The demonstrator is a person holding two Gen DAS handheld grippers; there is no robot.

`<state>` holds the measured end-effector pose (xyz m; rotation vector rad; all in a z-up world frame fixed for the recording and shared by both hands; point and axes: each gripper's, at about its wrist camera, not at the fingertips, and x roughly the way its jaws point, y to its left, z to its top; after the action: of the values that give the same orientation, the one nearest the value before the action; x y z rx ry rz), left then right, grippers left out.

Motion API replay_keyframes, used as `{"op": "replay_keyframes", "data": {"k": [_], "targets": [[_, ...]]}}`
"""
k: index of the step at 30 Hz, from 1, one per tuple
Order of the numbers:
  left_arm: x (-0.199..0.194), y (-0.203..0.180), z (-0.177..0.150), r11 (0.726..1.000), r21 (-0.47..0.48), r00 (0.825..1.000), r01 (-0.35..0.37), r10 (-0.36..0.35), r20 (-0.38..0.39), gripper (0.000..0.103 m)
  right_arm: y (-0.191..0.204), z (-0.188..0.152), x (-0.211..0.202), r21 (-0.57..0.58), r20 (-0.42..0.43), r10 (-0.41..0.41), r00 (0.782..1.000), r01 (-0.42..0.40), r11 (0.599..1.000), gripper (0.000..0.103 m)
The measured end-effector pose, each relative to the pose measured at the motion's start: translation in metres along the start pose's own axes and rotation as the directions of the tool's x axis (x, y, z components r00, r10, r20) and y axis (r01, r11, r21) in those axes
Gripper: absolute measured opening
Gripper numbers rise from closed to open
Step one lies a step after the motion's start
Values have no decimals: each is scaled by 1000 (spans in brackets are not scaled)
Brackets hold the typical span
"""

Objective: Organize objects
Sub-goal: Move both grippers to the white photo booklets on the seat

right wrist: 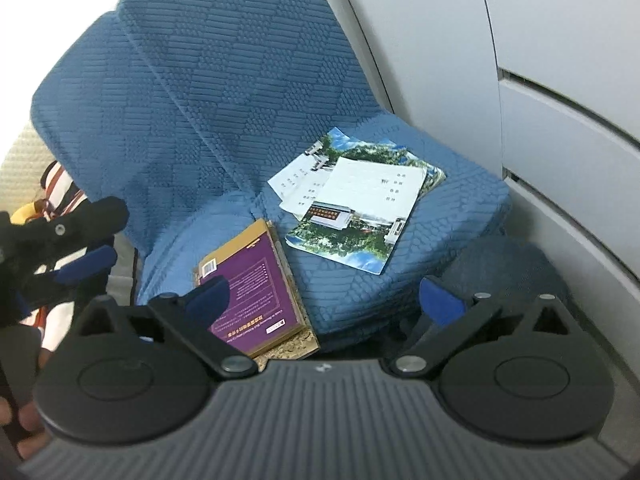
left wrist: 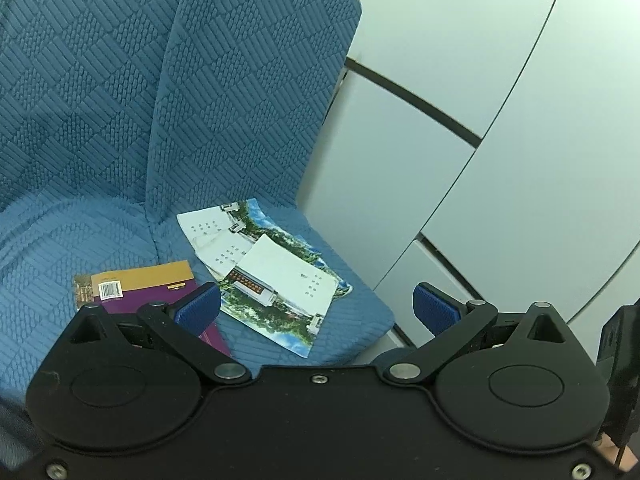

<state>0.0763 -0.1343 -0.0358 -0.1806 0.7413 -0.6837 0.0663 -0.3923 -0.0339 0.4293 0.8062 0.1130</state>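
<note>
Glossy flat booklets (right wrist: 352, 204), purple rectangular book (right wrist: 256, 296), quilted seat (right wrist: 460, 208)

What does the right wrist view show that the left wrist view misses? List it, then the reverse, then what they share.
Only the right wrist view: the left gripper seen from the side, a striped cloth behind it, and the purple book's whole cover.

Only the left wrist view: the left gripper's own open jaws, and a long dark seam across the wall panels.

Both: the blue seat, the purple book with its barcode, and the overlapping scenic booklets. Both grippers are open and empty, including the right gripper.
</note>
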Motion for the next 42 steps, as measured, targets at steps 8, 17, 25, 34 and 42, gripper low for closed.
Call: {"op": "replay_keyframes", "data": {"k": [8, 17, 25, 34, 42], "targets": [[45, 33, 0, 999, 24, 999, -35, 36, -31, 102, -1, 2, 41, 36, -1, -39, 999, 39, 999, 103], [73, 59, 6, 998, 47, 998, -51, 53, -37, 102, -8, 1, 94, 71, -31, -37, 999, 39, 997, 103], [109, 73, 15, 1000, 19, 996, -12, 14, -85, 102, -19, 6, 131, 89, -42, -42, 998, 46, 995, 102], [164, 86, 19, 1000, 15, 991, -21, 23, -135, 102, -27, 13, 164, 70, -66, -71, 995, 76, 995, 99], [221, 109, 15, 999, 7, 973, -43, 43, -227, 83, -34, 19, 185, 107, -90, -60, 994, 70, 992, 76]]}}
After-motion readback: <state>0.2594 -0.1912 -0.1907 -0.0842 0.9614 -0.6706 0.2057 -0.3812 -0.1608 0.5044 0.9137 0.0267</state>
